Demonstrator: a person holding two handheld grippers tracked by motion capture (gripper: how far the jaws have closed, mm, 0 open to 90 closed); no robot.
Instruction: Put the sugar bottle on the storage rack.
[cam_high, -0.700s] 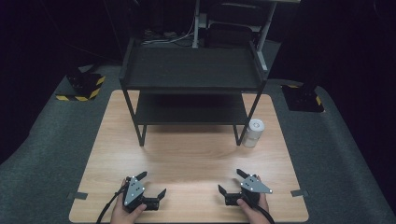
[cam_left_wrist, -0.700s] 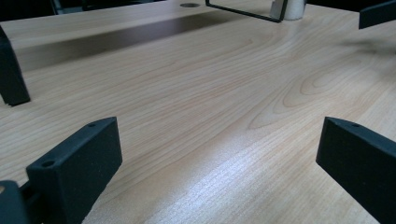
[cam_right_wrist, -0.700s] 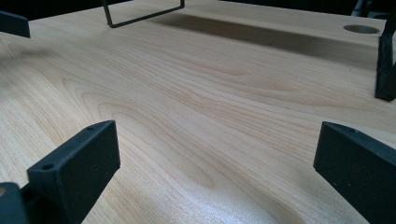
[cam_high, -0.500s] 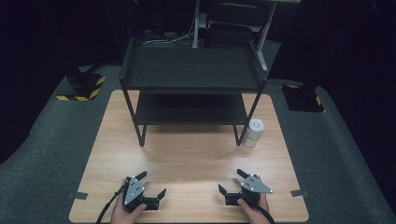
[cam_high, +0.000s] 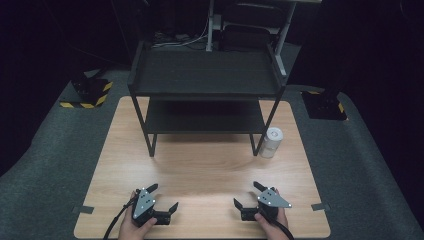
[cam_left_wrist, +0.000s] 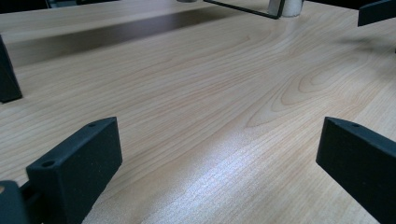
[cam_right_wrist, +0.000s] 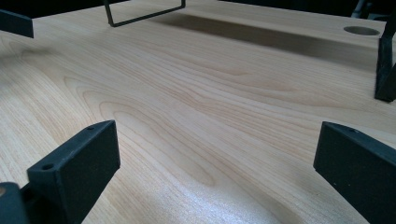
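Start position, by my reading: left hand-held gripper (cam_high: 159, 204) and right hand-held gripper (cam_high: 249, 195) rest at lower frame on the worktop (cam_high: 200, 165), jaws wide apart and empty; the white roll (cam_high: 271, 142) stands right of centre beside the shelf rack (cam_high: 205, 75), so next comes a forward reach by the right one.

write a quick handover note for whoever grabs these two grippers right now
Left gripper: open, nothing between its jaws, held low over the near edge of the wooden table, on the left side.
Right gripper: open too, holding nothing, at the near edge on the right.
White cylindrical container: upright on the table, just outside the front right leg of the black two-tier shelf and nearer the right gripper. Both shelf tiers look bare.
Done: nothing handled so far, by the look of it.
Left: probably reach forward with the right gripper and grasp the container; where it goes cannot be told.
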